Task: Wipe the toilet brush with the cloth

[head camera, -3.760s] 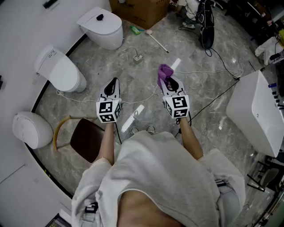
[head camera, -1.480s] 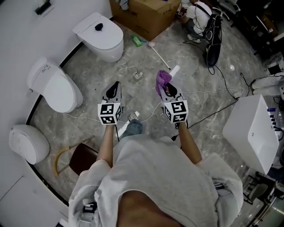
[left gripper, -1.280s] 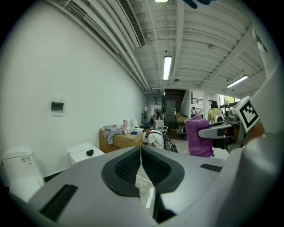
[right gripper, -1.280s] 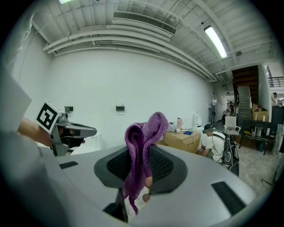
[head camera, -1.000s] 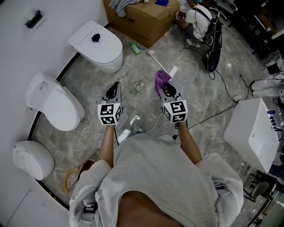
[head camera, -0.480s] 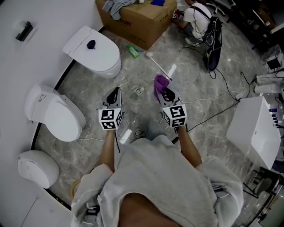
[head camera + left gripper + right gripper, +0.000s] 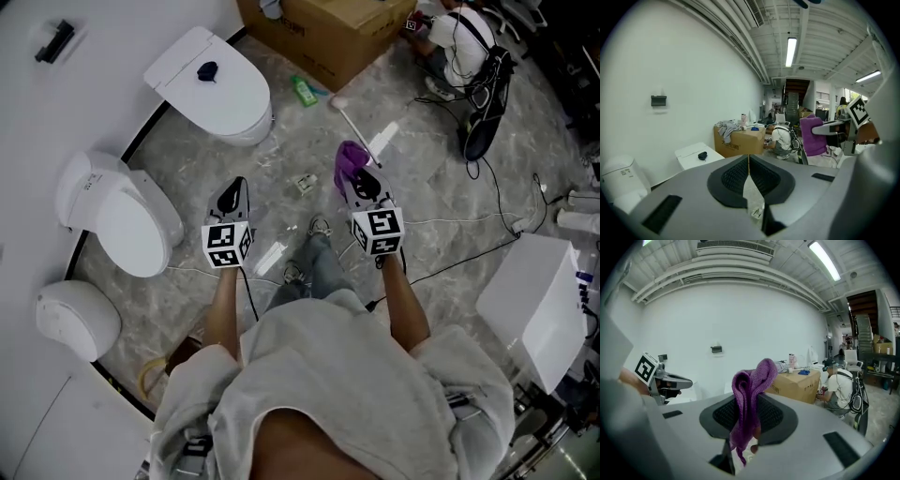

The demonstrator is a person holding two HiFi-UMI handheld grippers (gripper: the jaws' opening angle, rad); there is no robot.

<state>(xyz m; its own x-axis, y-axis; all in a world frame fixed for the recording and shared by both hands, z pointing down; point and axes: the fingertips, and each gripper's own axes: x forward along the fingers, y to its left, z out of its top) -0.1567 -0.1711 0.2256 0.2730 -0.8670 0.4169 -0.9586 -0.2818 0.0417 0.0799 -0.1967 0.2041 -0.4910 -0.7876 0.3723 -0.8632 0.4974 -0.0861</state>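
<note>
Two grippers are in use, one cloth and one toilet brush. The left gripper (image 7: 234, 190) has its fingers (image 7: 733, 176) clenched tip to tip with nothing between them. The right gripper (image 7: 364, 180) has its fingers (image 7: 776, 416) grasping the purple cloth (image 7: 350, 159), which is bunched, stands up above the fingertips and hangs a short tail below them. Both grippers are held level, side by side and apart, above the floor. The toilet brush (image 7: 351, 119), a long white handle with a pale head, lies flat on the floor ahead of the right fingers, apart from them and from the cloth. One green bottle (image 7: 303, 90) lies just beyond the brush head. Three white toilets stand in an arc to the left of the left fingers: one ahead with a flat lid (image 7: 211, 80) that carries a small dark object (image 7: 207, 68), one beside the fingers (image 7: 122, 216), and one behind them (image 7: 77, 319). One cardboard box (image 7: 319, 23) stands far ahead of both sets of fingers, and one person (image 7: 461, 23) sits on the floor to its right. One white box-shaped unit (image 7: 530, 300) stands to the right of the right fingers. The floor (image 7: 450, 206) is grey marbled stone. A white wall (image 7: 112, 37) bounds the room on the left, and tube lights (image 7: 791, 50) run along a ribbed white ceiling.
</note>
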